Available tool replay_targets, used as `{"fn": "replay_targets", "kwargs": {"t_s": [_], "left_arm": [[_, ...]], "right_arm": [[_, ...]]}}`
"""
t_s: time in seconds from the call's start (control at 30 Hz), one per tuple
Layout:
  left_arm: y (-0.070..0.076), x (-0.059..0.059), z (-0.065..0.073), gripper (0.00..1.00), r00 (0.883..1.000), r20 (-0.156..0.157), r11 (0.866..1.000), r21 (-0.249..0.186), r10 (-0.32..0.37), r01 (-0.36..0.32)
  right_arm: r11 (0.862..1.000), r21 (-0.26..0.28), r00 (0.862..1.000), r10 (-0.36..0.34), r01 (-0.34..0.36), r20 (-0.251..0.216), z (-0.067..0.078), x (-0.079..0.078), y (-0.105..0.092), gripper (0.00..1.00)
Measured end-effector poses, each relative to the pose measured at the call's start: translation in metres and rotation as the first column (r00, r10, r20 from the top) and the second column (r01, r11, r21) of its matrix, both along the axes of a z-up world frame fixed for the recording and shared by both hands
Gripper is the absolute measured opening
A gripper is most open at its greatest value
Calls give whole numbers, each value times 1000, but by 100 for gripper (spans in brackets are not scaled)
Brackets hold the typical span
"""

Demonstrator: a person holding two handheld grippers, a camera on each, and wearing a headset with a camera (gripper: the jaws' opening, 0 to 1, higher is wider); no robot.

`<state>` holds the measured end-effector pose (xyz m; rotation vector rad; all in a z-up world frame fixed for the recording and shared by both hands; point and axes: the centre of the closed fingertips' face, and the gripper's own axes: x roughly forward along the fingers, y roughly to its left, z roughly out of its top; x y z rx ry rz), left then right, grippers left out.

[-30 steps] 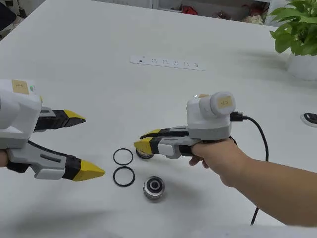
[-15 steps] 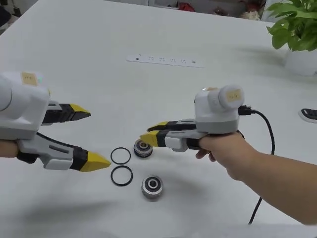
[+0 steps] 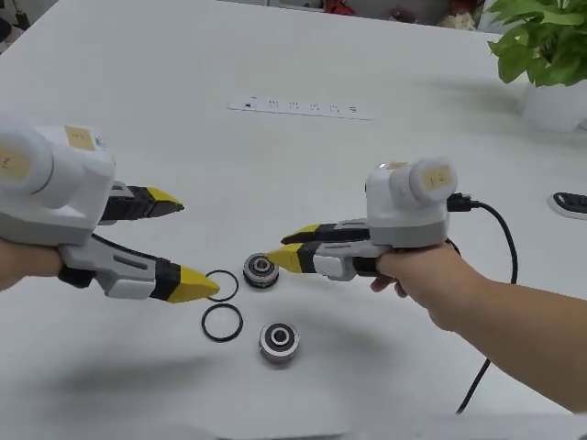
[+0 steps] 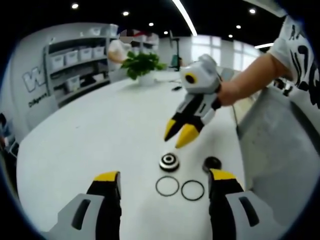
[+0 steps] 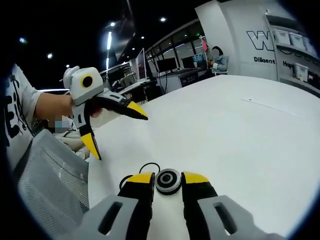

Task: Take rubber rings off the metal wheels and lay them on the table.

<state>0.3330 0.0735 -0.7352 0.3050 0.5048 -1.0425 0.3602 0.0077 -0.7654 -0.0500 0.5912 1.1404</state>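
Rings of black rubber (image 3: 222, 323) lie flat at 9 o'clock of the shiny metal wheels (image 3: 260, 270), so we hold our left tool (image 3: 192, 245) and right tool (image 3: 277, 250) open, empty.

Two rubber rings (image 4: 156, 186) and a metal wheel (image 4: 169, 162) lie beyond spread fingers (image 4: 107, 192).
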Motion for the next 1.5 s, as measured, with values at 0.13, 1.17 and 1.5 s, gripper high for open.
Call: {"fn": "replay_targets", "kwargs": {"t_s": [0.13,1.17,1.5], "left_arm": [[-3,3,-3,71,1000,-4,1000,1,-1,1],[-29,11,-30,58,998,-49,999,12,-32,33],[-36,14,-36,51,998,-61,1000,6,-30,30]], "right_arm": [[1000,-13,1000,8,-8,7,-4,-1,-2,19],[992,-104,997,72,-71,11,-36,-11,-8,21],[991,-110,997,79,-77,14,-40,-10,-6,19]]}}
